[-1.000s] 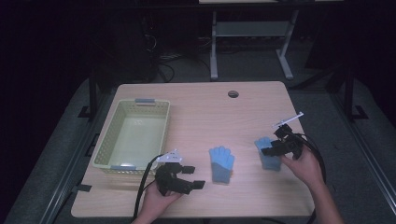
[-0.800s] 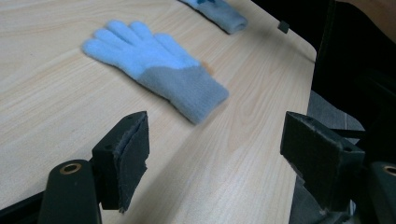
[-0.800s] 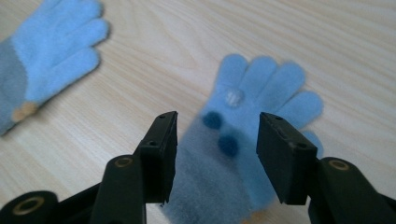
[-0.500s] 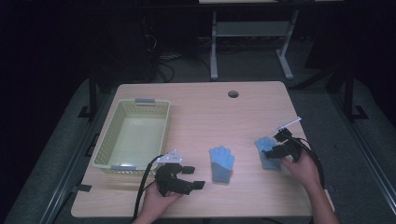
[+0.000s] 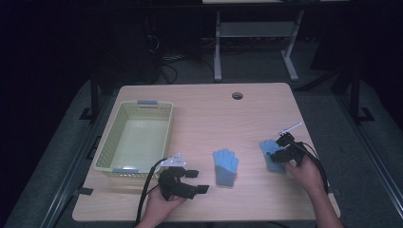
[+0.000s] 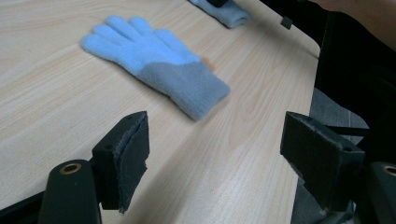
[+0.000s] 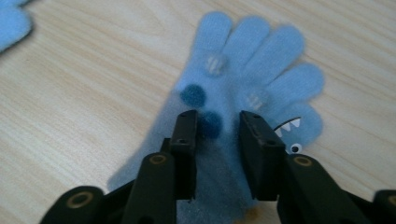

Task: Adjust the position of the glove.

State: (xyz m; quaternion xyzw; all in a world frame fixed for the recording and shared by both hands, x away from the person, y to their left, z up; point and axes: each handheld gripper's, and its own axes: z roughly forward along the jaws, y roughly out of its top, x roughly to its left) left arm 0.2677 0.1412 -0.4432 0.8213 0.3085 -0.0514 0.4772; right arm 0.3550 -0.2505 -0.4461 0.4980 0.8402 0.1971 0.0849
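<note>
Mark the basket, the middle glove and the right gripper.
basket point(image 5: 105, 142), high view, left wall.
middle glove point(image 5: 225, 166), high view, palm.
right gripper point(image 7: 218, 125), right gripper view, between fingertips.

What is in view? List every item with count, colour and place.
table: one, light wood, centre of the high view
hole: one, dark, near the table's far edge
basket: one, pale yellow-green, on the table's left part
plain glove: one, light blue with a greyer cuff, flat at the table's near middle
decorated glove: one, light blue with dark blue dots, flat on the table's right part
metal frame: one, grey, on the floor behind the table
left tool: one, black, near edge, jaws wide open and empty
right tool: one, black, on the decorated glove, jaws just been closing, glove fabric between them
</note>
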